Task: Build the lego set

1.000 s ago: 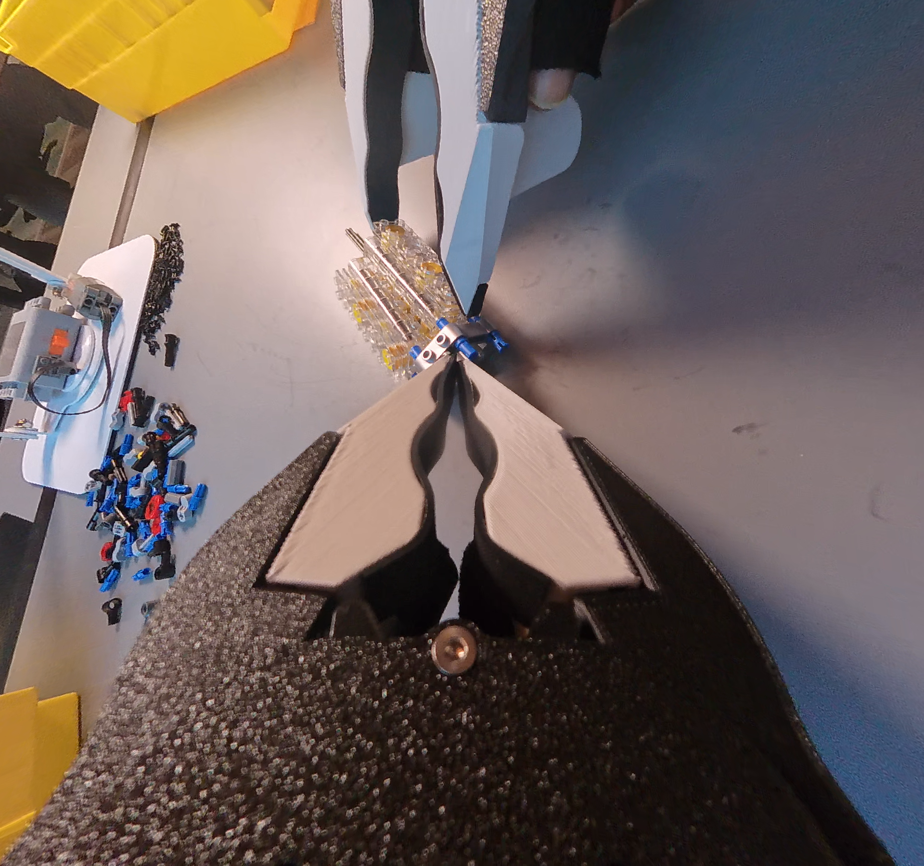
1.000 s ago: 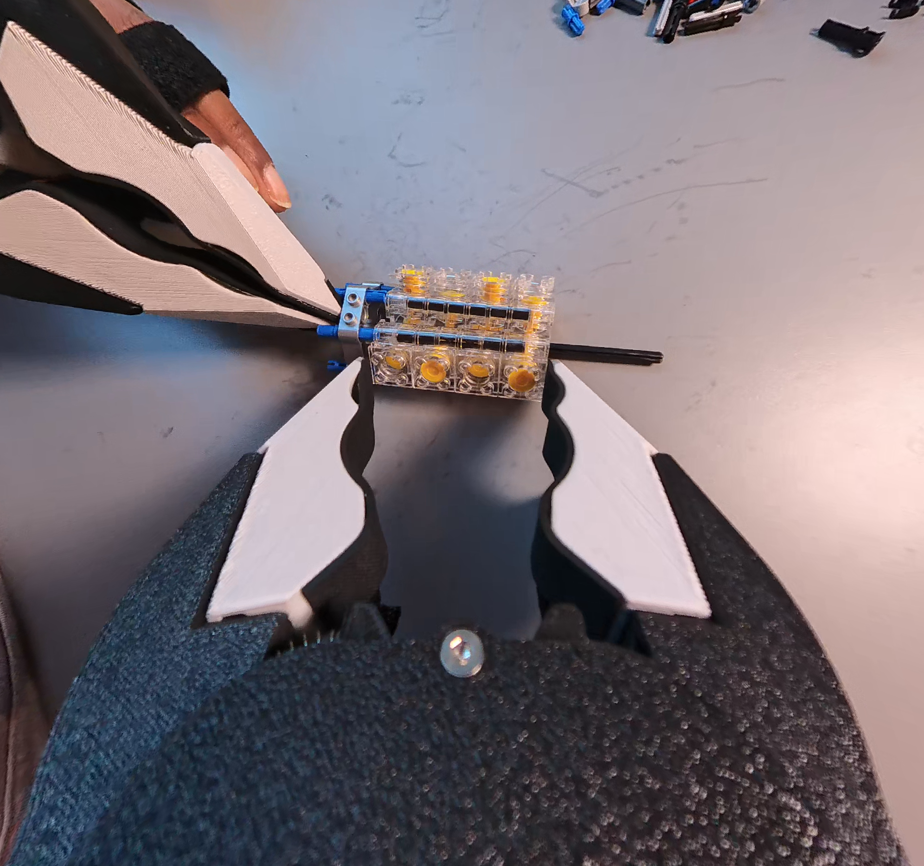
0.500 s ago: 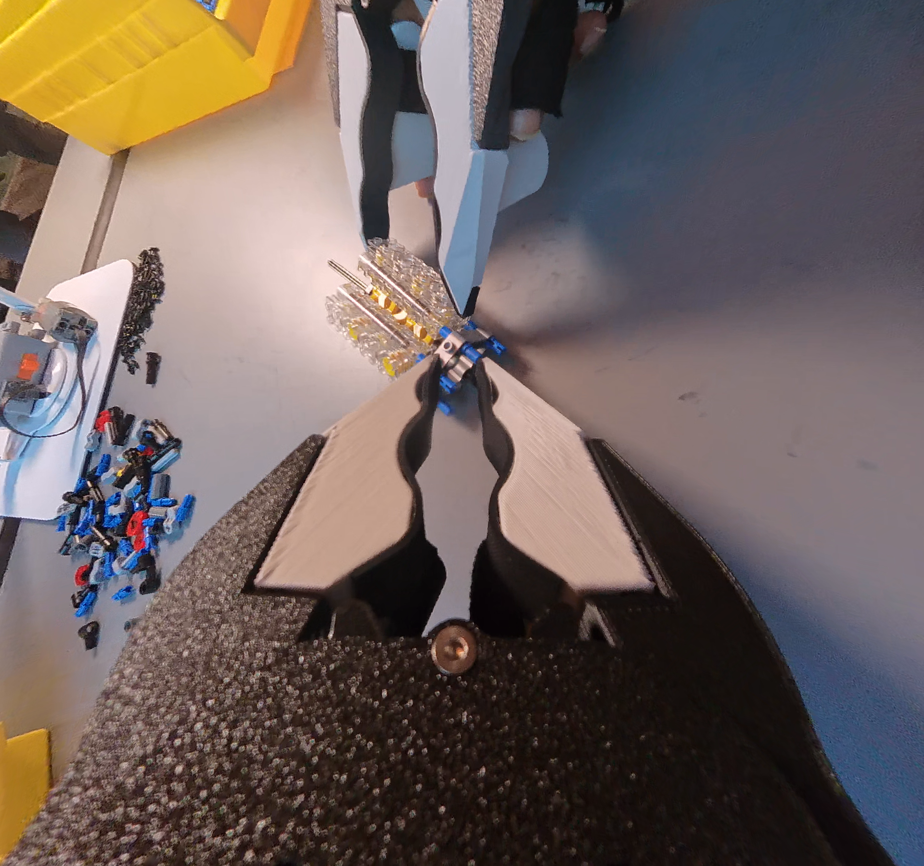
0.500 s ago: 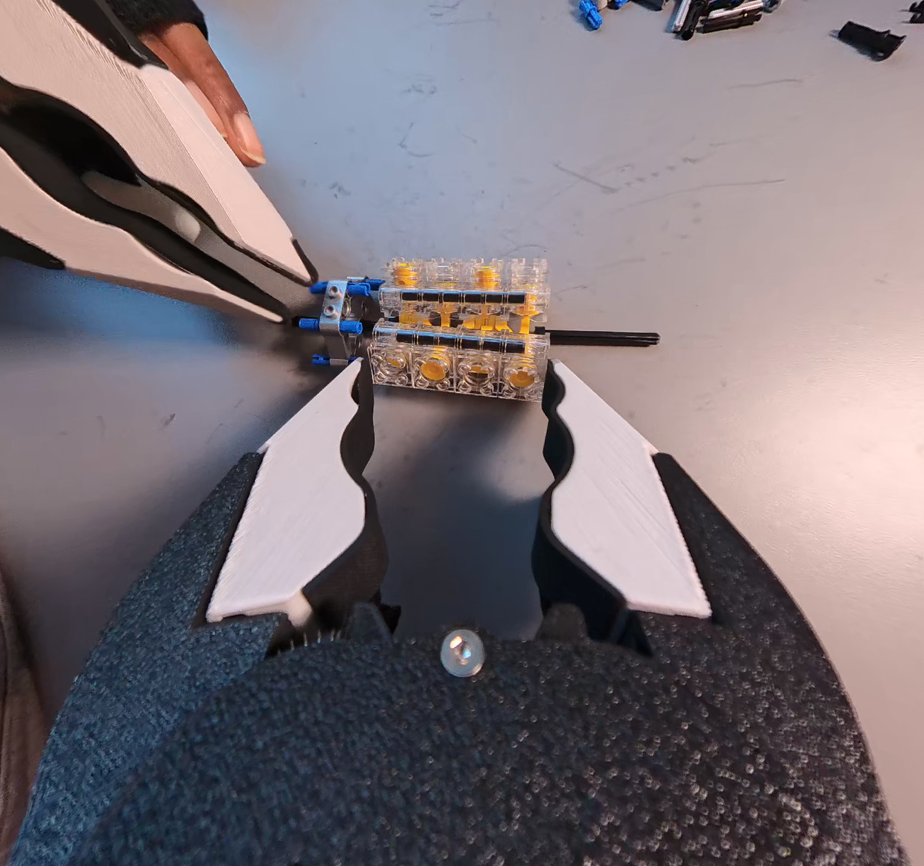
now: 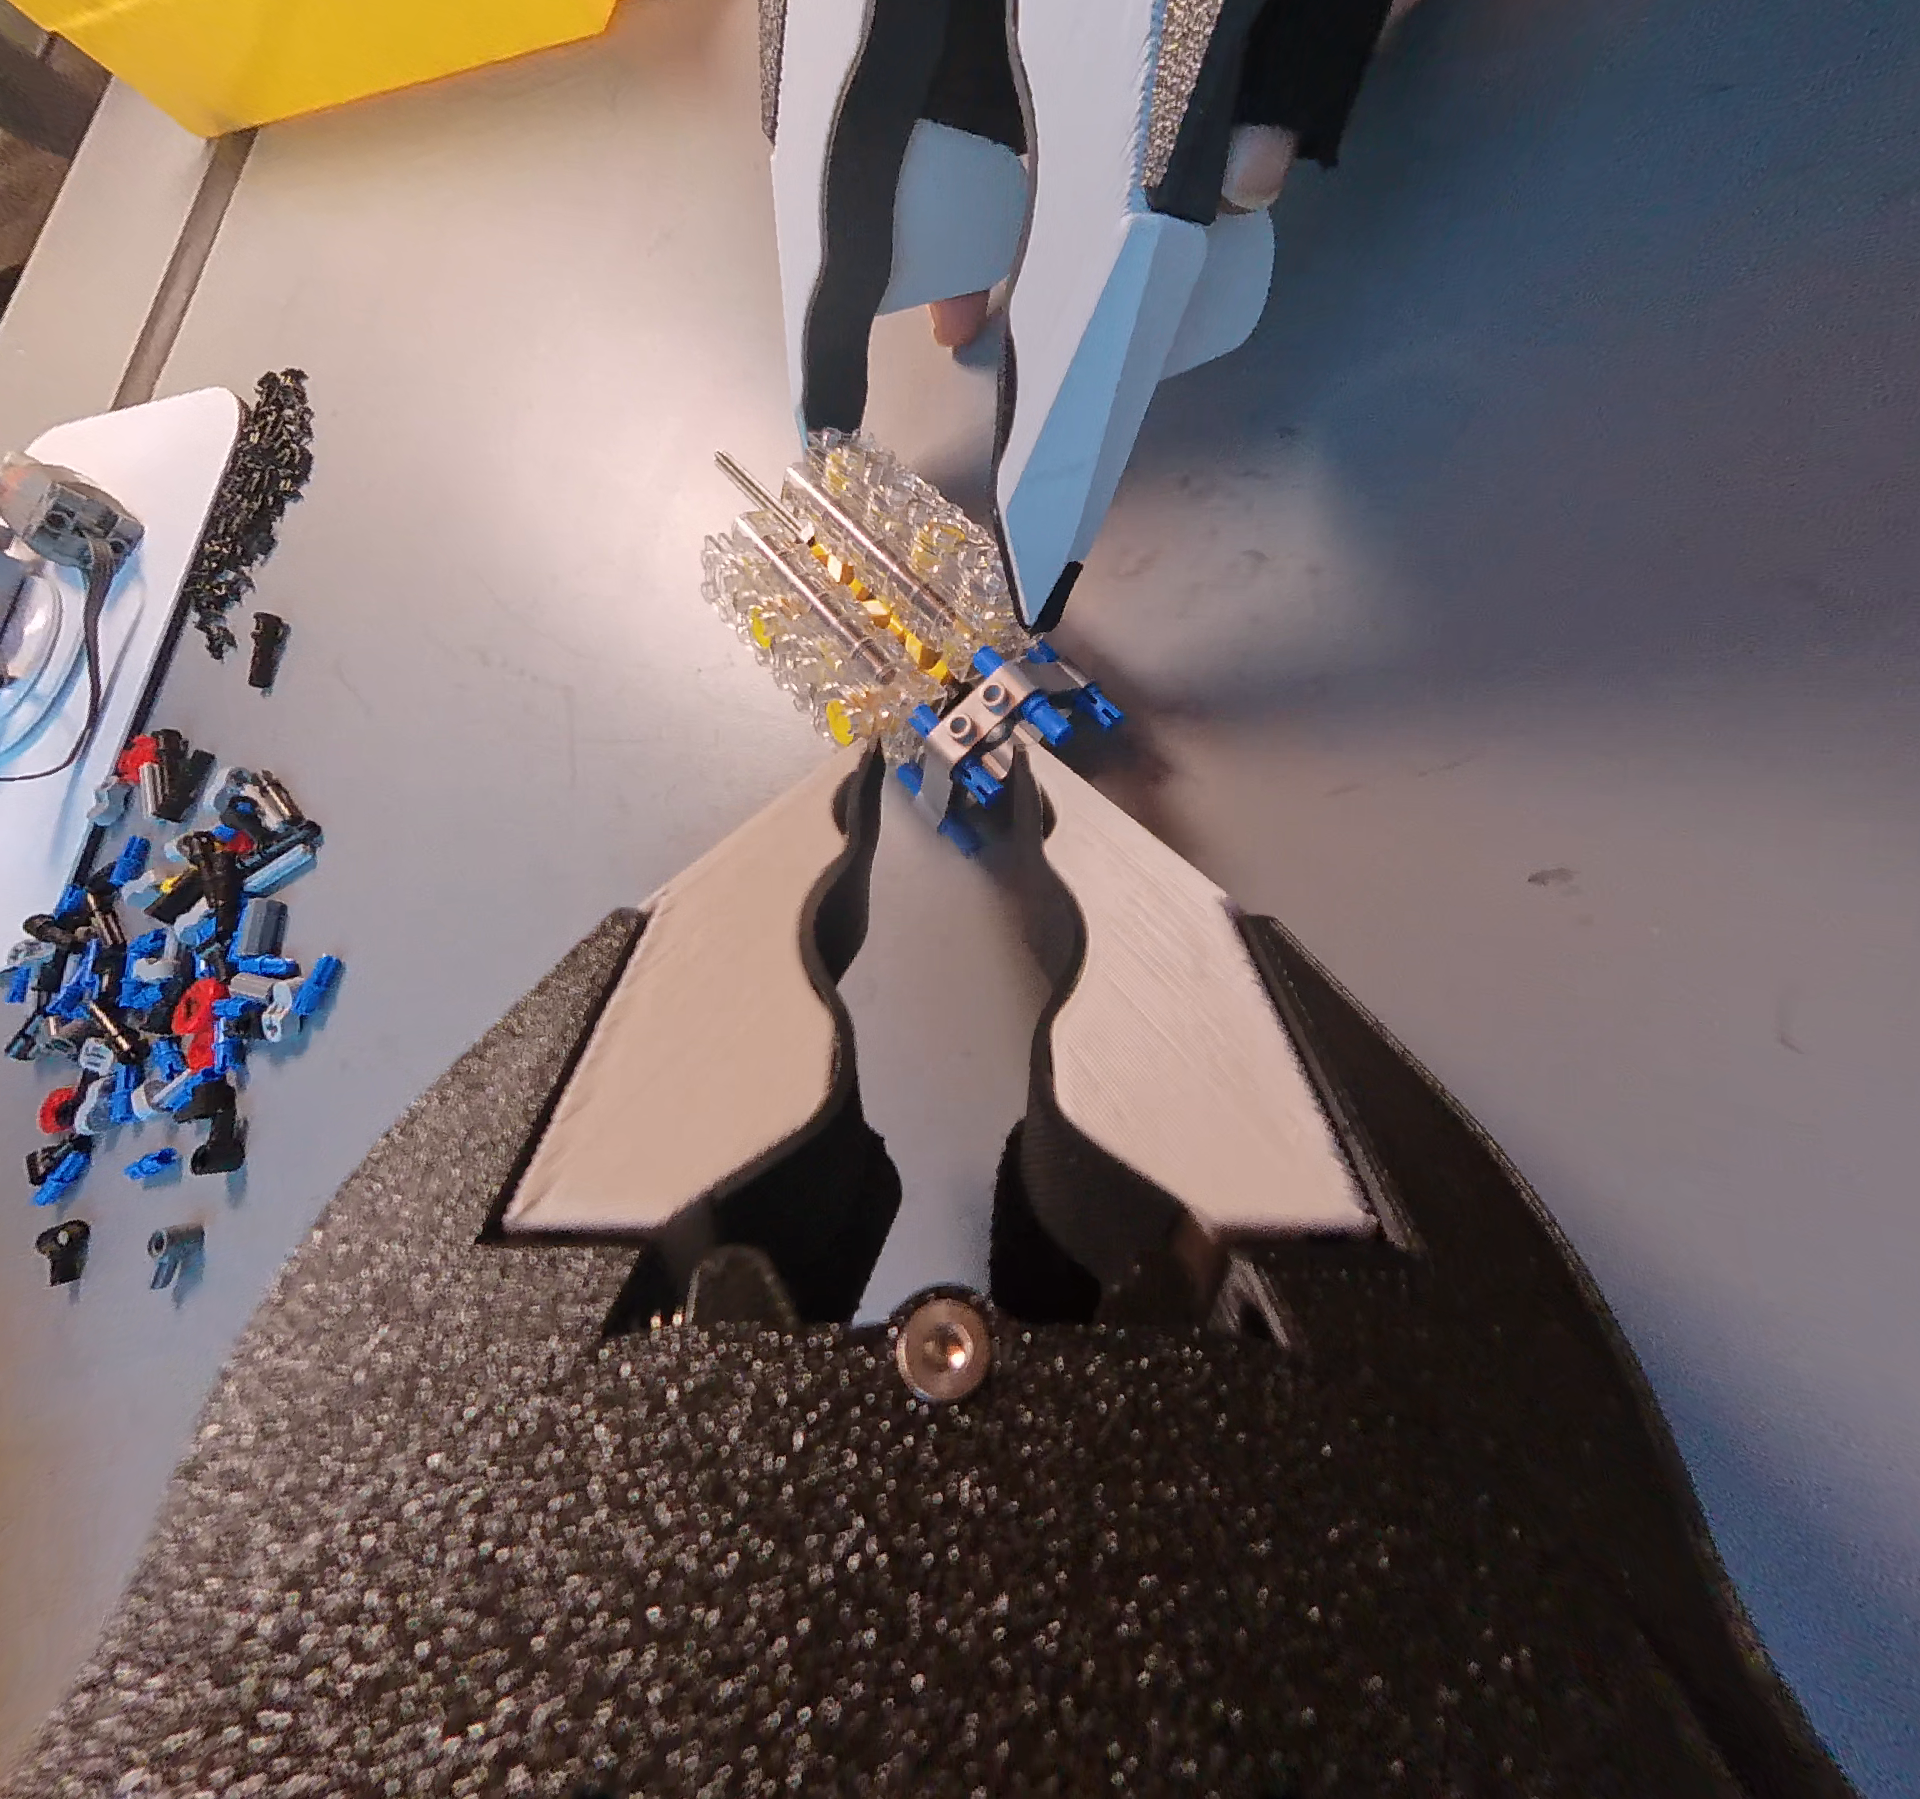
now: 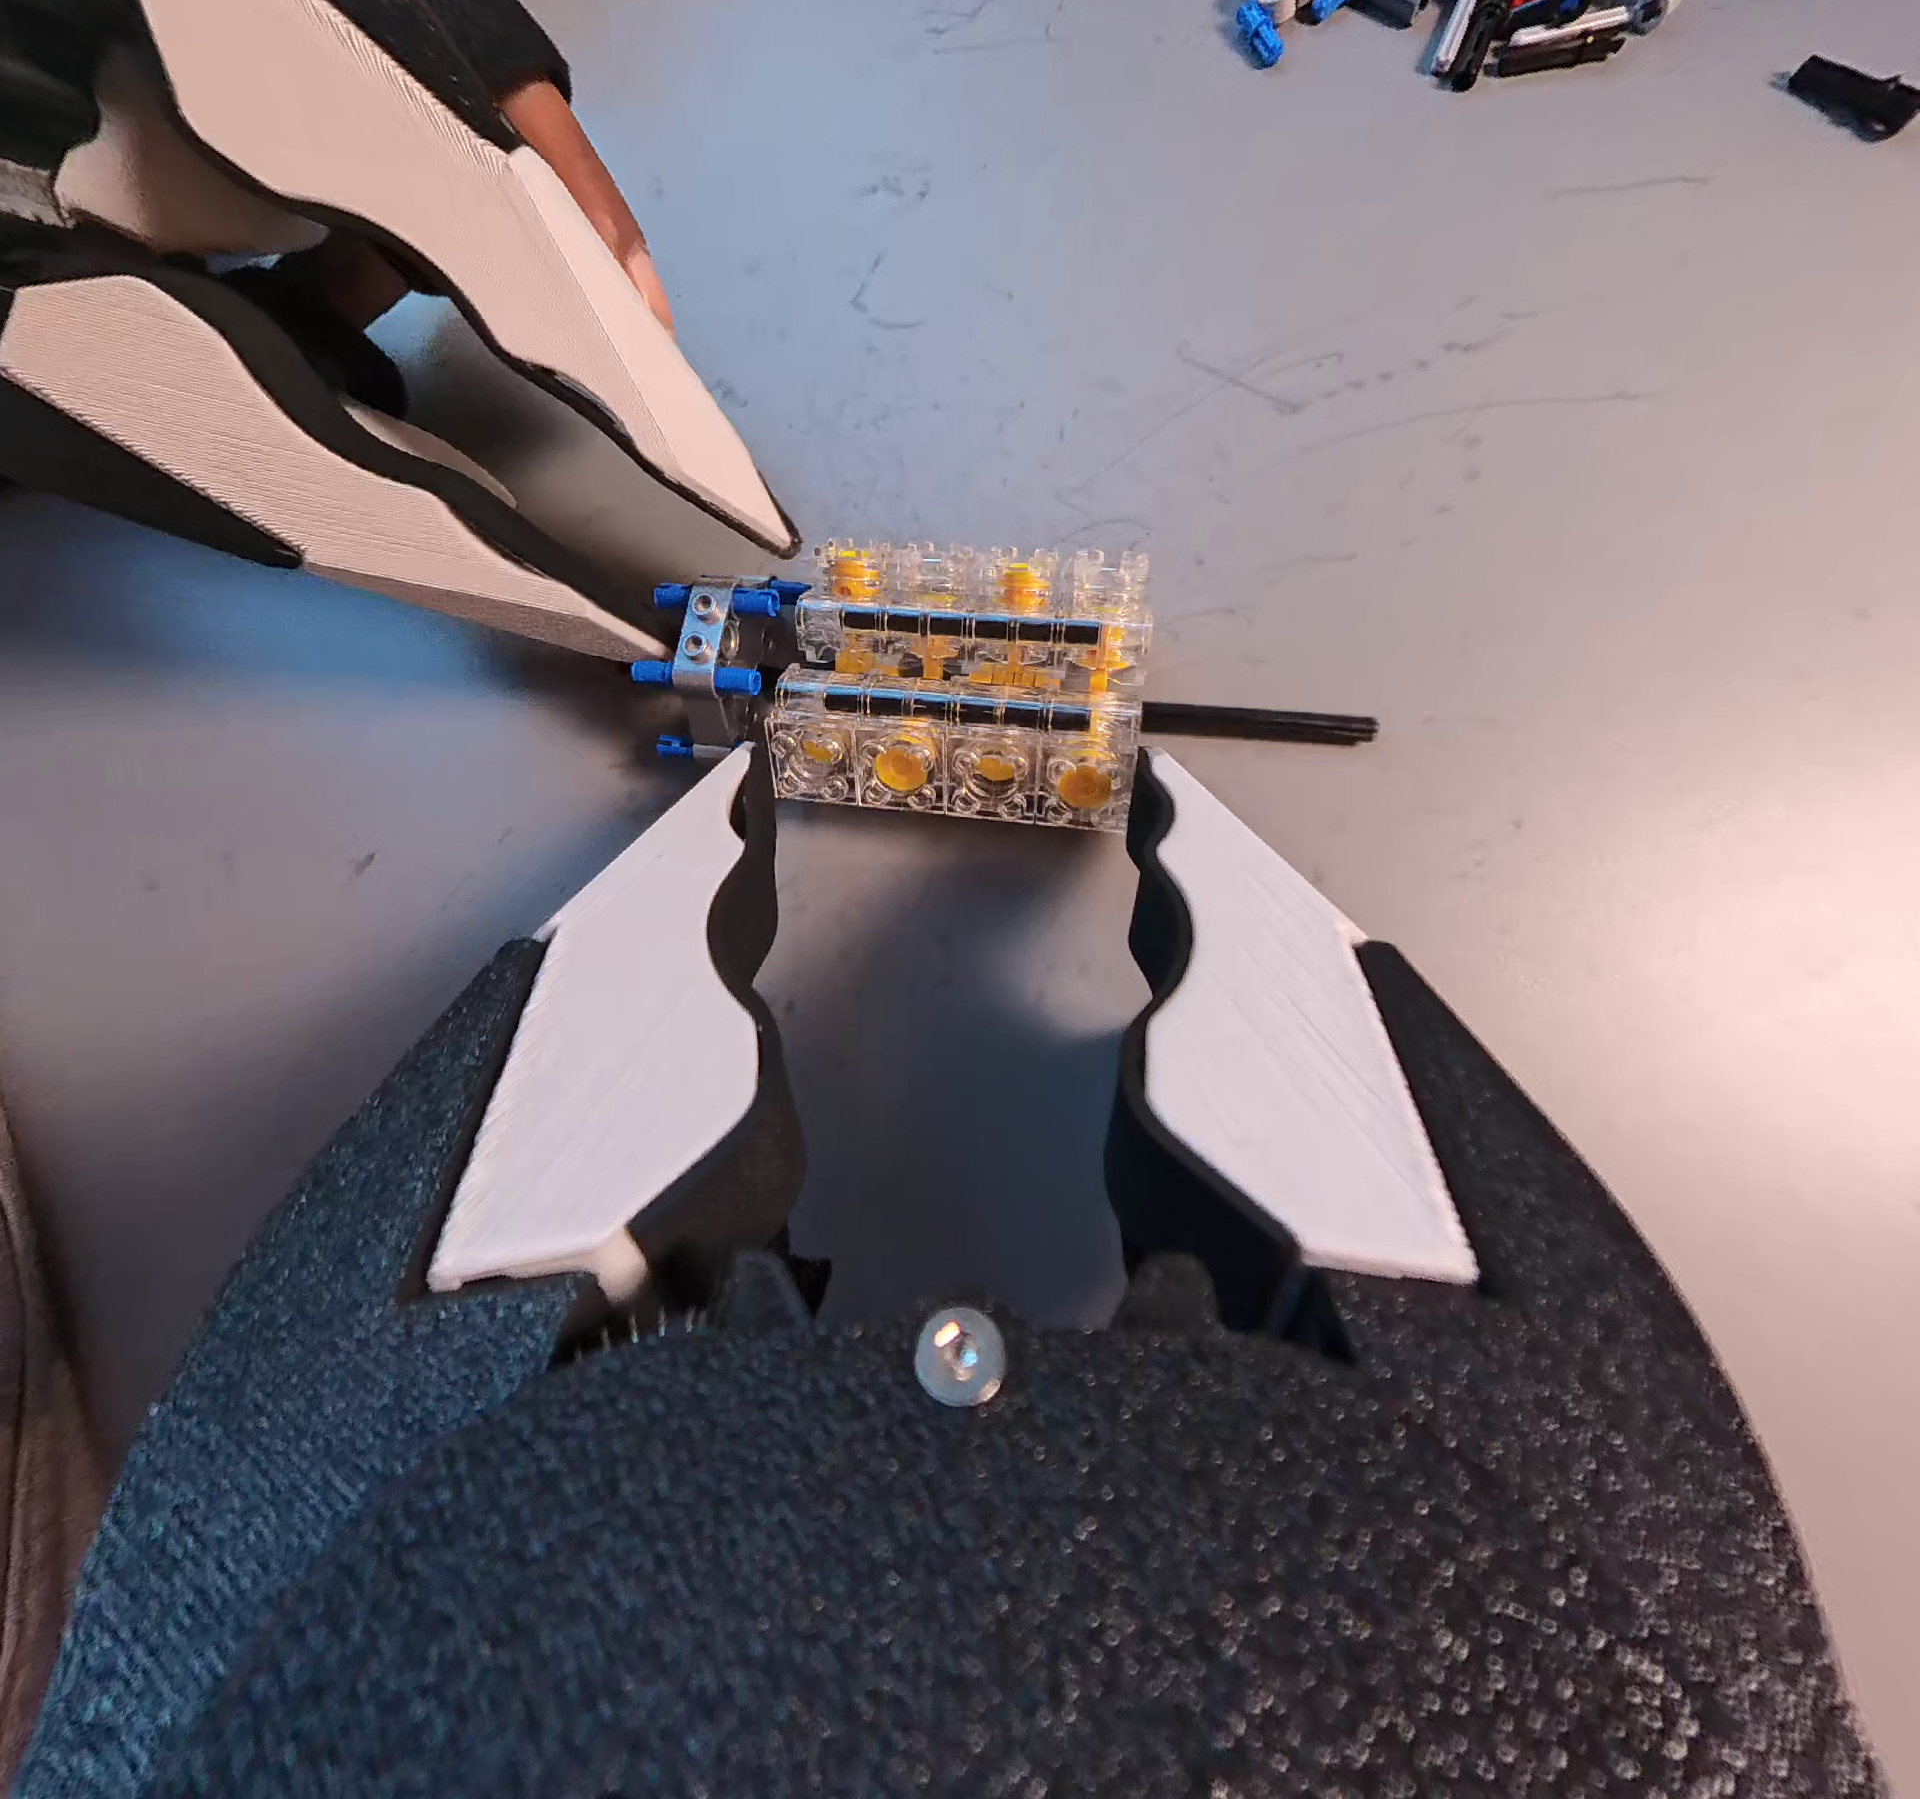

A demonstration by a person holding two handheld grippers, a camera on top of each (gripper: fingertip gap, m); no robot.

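A small toy-brick assembly [image 6: 961,700] lies on a grey table [image 6: 1351,399]: two rows of clear blocks with yellow pieces inside, a thin black axle [image 6: 1257,723] sticking out of one end and a grey bracket with blue pins [image 6: 707,643] at the other.

The right gripper [image 6: 940,783] has its jaws wide apart, the tips flanking the near row of blocks, at or just short of its ends. The left gripper [image 5: 940,783] is partly spread, its tips around the bracket; whether they pinch it cannot be told.

The assembly looks light, stiff and smooth, likely slippery, and may pop apart under force. The block ends seem the firmest hold.

Loose small parts [image 5: 156,970] lie well apart from it. No writing is readable.
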